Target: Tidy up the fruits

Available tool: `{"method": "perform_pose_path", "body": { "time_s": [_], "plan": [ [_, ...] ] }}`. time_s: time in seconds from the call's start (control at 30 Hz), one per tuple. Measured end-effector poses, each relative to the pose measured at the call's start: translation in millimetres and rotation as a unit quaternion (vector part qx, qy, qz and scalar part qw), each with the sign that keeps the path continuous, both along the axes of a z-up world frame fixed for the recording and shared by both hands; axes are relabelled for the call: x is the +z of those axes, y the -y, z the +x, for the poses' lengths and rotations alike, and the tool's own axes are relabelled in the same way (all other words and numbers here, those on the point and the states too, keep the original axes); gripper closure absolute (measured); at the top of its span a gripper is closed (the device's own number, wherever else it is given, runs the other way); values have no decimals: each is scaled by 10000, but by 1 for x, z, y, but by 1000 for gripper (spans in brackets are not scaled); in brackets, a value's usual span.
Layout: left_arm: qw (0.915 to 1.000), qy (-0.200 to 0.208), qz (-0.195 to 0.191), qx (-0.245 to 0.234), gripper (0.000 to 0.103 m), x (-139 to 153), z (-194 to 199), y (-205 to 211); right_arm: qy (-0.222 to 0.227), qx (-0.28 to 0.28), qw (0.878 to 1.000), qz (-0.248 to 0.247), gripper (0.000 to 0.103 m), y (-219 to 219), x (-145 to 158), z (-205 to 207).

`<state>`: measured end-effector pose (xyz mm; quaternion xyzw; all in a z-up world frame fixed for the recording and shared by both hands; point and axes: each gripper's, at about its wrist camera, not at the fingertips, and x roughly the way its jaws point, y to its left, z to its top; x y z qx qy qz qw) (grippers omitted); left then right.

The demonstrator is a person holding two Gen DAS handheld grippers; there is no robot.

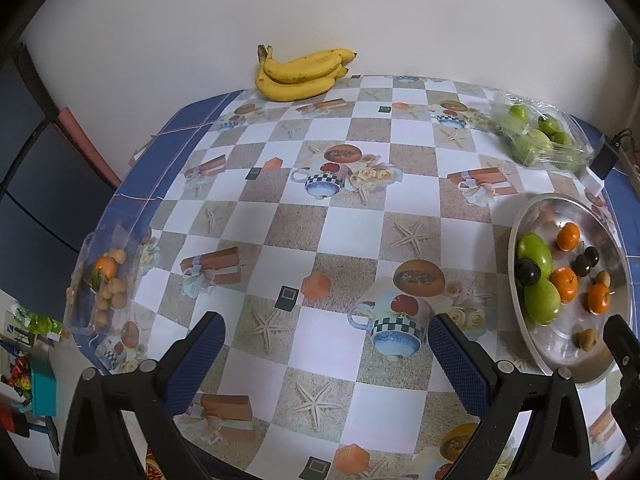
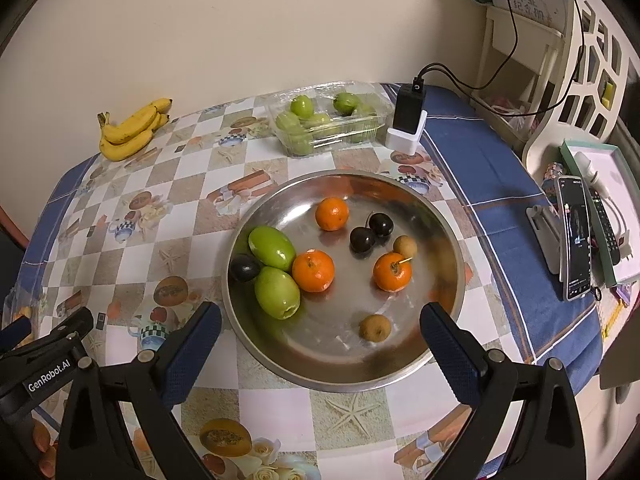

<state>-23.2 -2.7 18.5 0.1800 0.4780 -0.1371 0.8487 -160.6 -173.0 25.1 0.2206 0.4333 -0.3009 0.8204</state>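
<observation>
Both open wide and empty: left gripper [image 1: 326, 338] over the checkered tablecloth [image 1: 280, 232], right gripper [image 2: 320, 330] at the round steel bowl [image 2: 452, 248]. Inside the bowl, green, orange and dark fruits; at the table's far edge, yellow bananas [image 2: 132, 130] and a clear plastic tray of green fruit [image 2: 328, 120].

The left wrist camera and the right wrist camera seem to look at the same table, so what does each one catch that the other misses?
Only the left wrist view shows the clear box of small tan fruits at the table's left edge. Only the right wrist view shows the phone propped on a stand and the white chair. Both show the bananas, the clear tray of green fruits, the black charger and the metal bowl of mixed fruit. Both grippers, left and right, are open and empty.
</observation>
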Motion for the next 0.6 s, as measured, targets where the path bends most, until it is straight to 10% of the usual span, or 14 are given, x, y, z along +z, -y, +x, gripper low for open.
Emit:
{"method": "perform_pose_path", "body": {
  "time_s": [0.6],
  "plan": [
    [9999, 37, -98, -18, 1, 1, -2, 0, -60, 11, 10000, 10, 3, -3, -3, 2]
  ]
}}
